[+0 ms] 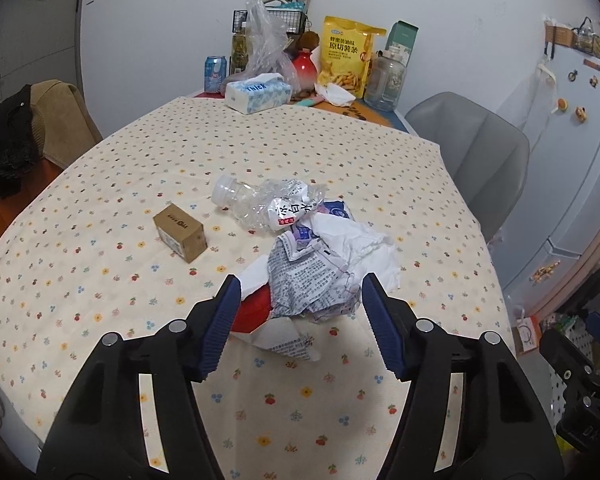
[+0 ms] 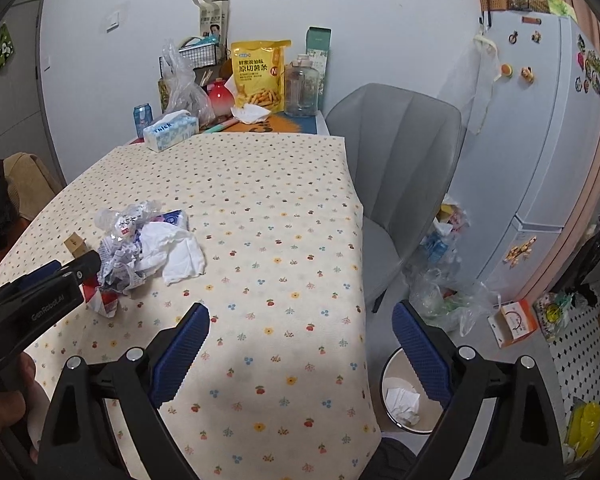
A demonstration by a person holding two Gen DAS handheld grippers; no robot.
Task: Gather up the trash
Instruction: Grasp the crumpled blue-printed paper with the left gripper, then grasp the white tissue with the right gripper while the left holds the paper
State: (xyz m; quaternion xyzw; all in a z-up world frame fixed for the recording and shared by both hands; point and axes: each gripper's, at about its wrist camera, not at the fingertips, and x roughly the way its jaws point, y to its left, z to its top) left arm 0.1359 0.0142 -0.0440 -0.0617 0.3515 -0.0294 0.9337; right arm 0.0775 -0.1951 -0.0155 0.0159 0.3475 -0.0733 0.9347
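Crumpled newsprint (image 1: 312, 280) between ribbed blue fingers (image 1: 220, 328).

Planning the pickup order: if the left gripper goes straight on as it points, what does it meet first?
Most likely the crumpled newspaper lying between the fingers of the left gripper, ahead of the crushed bottle; depth is uncertain.

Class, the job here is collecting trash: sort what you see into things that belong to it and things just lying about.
Belong:
crushed clear plastic bottle
crumpled printed newspaper
crumpled white tissue
small brown cardboard box
round white waste bin

Lying about:
yellow snack bag
blue drinks can
blue-white tissue pack
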